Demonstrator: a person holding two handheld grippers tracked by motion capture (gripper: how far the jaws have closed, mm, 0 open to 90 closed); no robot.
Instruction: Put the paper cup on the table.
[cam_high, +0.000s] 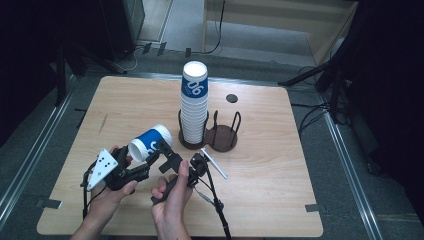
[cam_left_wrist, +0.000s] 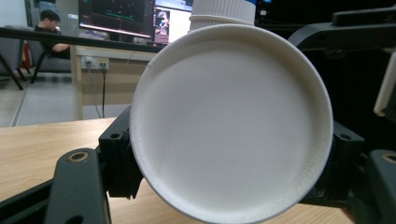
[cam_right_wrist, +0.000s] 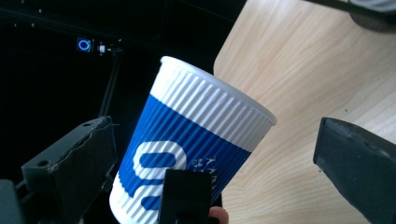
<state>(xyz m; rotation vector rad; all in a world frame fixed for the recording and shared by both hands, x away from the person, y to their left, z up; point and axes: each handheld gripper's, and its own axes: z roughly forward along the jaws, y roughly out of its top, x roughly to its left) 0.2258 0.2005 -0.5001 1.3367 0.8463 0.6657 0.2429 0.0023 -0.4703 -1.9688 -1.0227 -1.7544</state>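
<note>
- My left gripper (cam_high: 142, 162) is clamped on the base end of the cup (cam_high: 148, 142), holding it on its side above the table (cam_high: 260, 165), near the front left.
- My right gripper (cam_high: 167, 152) stands released, its jaws wide on either side of the cup's wall (cam_right_wrist: 187, 144) and not pressing.
- To do this well, I'd close the right squarely across the ribbed blue band, gently enough not to crush it.
- I'd keep the left firm until then; the stack (cam_high: 194, 105) in the holder (cam_high: 220, 137) waits well apart.

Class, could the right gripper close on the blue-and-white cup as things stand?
Probably yes. The right gripper is open, and the cup, held by the left gripper, lies between its fingers with nothing blocking the way.
</note>
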